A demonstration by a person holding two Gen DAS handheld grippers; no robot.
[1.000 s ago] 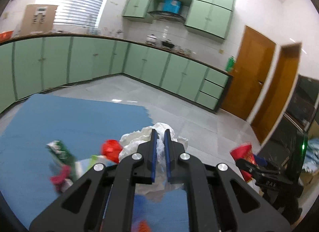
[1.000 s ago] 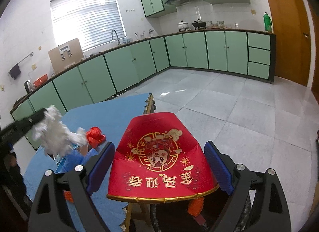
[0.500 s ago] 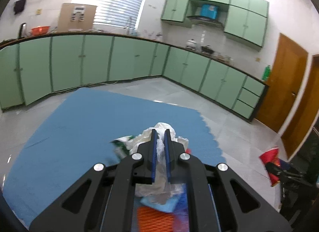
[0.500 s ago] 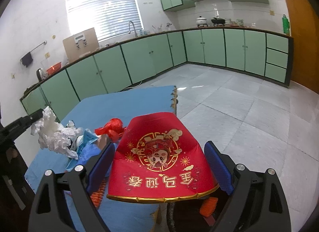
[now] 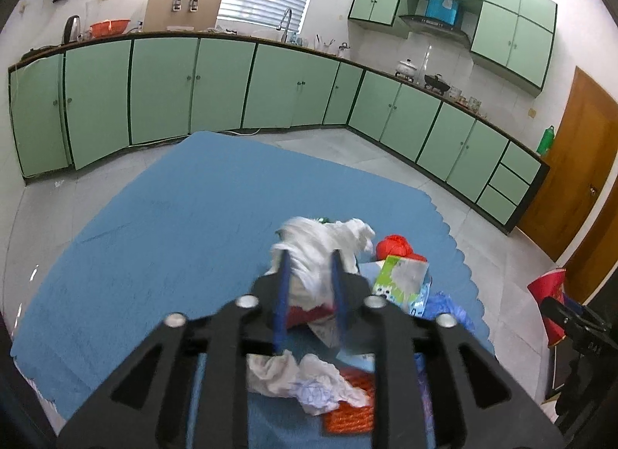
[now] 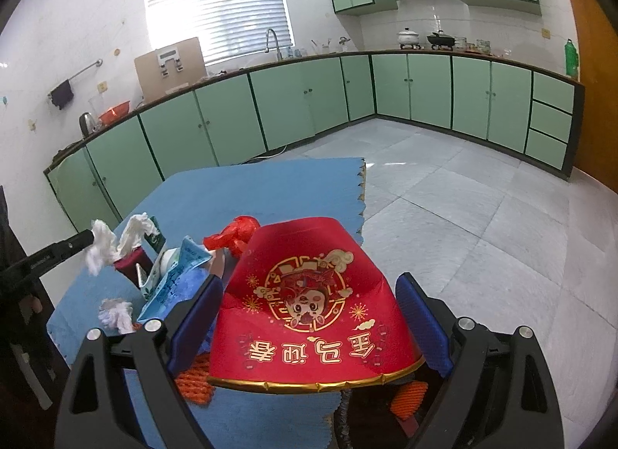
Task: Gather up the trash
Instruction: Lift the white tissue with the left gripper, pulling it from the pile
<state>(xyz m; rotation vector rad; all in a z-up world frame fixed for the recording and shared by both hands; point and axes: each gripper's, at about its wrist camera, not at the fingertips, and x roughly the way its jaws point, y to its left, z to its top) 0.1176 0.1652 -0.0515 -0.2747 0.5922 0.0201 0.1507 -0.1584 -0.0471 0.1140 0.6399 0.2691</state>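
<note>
While its jaws spread, the left tool (image 5: 309,263) has the crumpled white tissue (image 5: 320,244) loose between its fingertips, above a litter pile on the blue mat (image 5: 154,236). From the right wrist, the right tool (image 6: 309,317) is clamped on a red paper bag (image 6: 313,302); tissue far left.

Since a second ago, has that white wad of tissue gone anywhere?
Yes. In the right wrist view the white tissue in the left gripper has come inward from the blue mat's left edge toward the trash pile; the jaws are opening around it.
</note>
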